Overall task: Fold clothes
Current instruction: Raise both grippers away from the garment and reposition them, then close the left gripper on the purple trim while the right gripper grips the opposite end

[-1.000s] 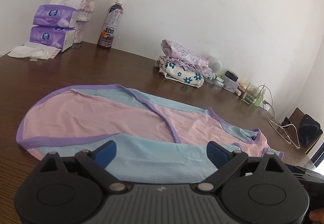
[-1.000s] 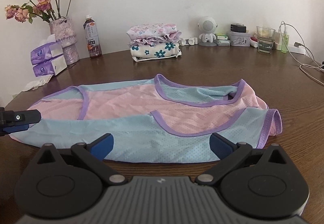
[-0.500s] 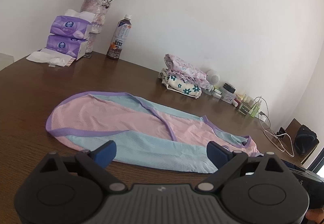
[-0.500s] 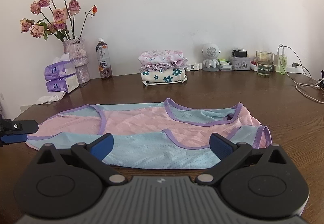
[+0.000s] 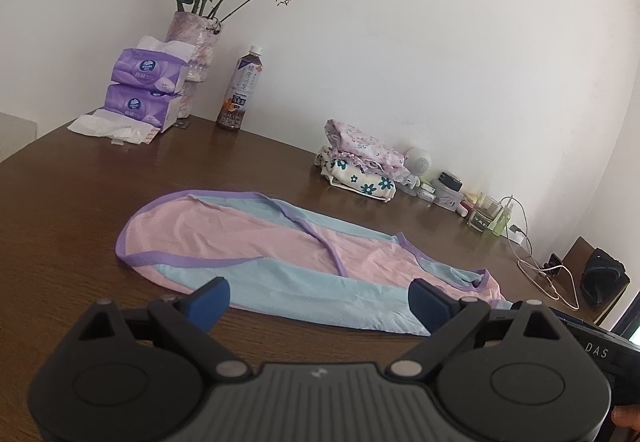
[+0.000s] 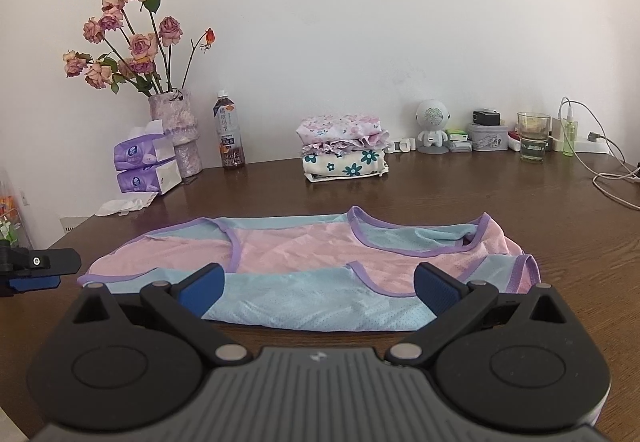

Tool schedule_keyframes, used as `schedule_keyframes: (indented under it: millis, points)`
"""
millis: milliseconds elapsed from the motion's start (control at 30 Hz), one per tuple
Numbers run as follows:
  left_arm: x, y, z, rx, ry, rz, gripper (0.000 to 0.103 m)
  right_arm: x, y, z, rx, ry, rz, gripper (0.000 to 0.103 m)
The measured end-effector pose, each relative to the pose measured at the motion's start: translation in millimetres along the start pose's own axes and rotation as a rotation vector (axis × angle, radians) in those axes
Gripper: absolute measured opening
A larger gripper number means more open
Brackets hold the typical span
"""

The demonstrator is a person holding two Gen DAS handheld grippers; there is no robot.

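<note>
Lying just beyond both open hand-held grippers: garment (image 6: 304, 262).

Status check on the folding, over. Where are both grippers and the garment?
Left gripper open, empty. Right gripper open, empty, short of the near hem. Pink-and-blue garment flat on table, partly folded. Nothing in the way.

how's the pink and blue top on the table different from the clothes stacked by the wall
The pink and blue top lies spread out flat in one loose layer; the stack of folded clothes is compact, several pieces piled up. The top is plain mesh with purple trim; the stack is floral prints and ruffles. The top sits near both open grippers, the left gripper and the right gripper; the stack sits far back by the wall. Both rest on the brown table.
</note>
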State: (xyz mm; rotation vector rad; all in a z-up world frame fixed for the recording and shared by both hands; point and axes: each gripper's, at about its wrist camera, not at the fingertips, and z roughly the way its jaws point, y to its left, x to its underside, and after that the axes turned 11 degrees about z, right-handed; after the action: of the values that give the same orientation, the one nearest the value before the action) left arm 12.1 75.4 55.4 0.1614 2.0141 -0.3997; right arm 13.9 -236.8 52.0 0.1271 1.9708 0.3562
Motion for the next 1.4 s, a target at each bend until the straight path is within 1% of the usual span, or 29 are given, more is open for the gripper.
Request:
schedule_keyframes:
  millis: [233, 367, 467, 600, 700, 800, 933, 1033, 1100, 1200, 1300, 1400]
  points:
    - [4, -3, -2, 0.010, 0.017, 0.008, 0.096, 5, -3, -8, 0.013, 0.005, 0.004, 0.103]
    - [2, -3, 1, 0.019, 0.032, 0.009, 0.096, 8, -1, -6, 0.027, 0.027, -0.014, 0.103]
    - [-1, -4, 3, 0.027, 0.027, 0.019, 0.096, 7, 0, -2, 0.027, 0.044, -0.020, 0.103]
    - [-5, -3, 6, 0.039, 0.021, 0.022, 0.096, 1, 2, 1, 0.030, 0.044, -0.029, 0.103]
    - [-10, 0, 12, 0.053, 0.024, 0.023, 0.096, -2, 4, 4, 0.058, 0.031, -0.043, 0.103]
    - [-25, 2, 17, 0.063, 0.014, 0.059, 0.096, -10, 6, 8, 0.052, 0.032, -0.059, 0.103]
    - [-58, 1, 21, 0.086, -0.018, 0.140, 0.096, -32, 9, 12, 0.001, 0.036, -0.073, 0.103]
    - [-85, 1, 24, 0.111, -0.039, 0.203, 0.101, -57, 8, 16, -0.036, 0.037, -0.084, 0.103]
    - [-103, 5, 30, 0.141, -0.037, 0.222, 0.101, -77, 9, 21, -0.057, 0.035, -0.094, 0.103]
    - [-122, 15, 46, 0.145, -0.031, 0.246, 0.101, -108, 9, 34, -0.098, 0.058, -0.104, 0.103]
    - [-138, 22, 68, 0.147, 0.011, 0.281, 0.101, -135, 13, 55, -0.124, 0.111, -0.128, 0.103]
    - [-152, 21, 97, 0.156, 0.091, 0.337, 0.101, -154, 17, 79, -0.088, 0.142, -0.214, 0.103]
